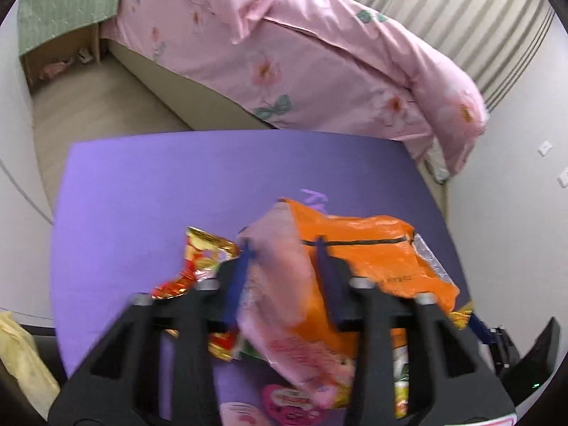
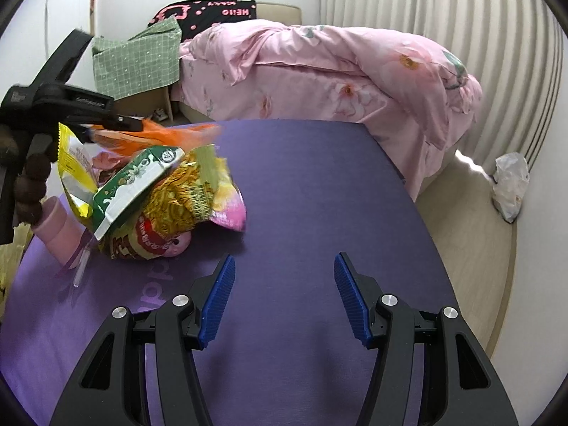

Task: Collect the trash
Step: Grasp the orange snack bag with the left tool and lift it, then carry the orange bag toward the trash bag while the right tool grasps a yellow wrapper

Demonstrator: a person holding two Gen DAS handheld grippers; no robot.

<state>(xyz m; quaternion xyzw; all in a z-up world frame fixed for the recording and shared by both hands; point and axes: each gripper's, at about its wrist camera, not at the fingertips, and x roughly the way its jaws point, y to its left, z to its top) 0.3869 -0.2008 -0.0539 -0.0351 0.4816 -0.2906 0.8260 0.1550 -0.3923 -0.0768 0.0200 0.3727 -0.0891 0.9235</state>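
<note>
Pick-up step: your left gripper [image 1: 284,245] was clamped on the orange bag [image 1: 369,248], wrapper pile [image 2: 159,195] beneath at 9 o'clock on the purple mat [image 2: 319,195]; right gripper [image 2: 284,298] hung agape, empty; next, prob. grab a loose wrapper w/ it.

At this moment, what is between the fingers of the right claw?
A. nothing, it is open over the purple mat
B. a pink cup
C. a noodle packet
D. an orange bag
A: the right claw is spread wide with only bare mat showing between its fingers; the orange bag sits in the left claw.
</note>
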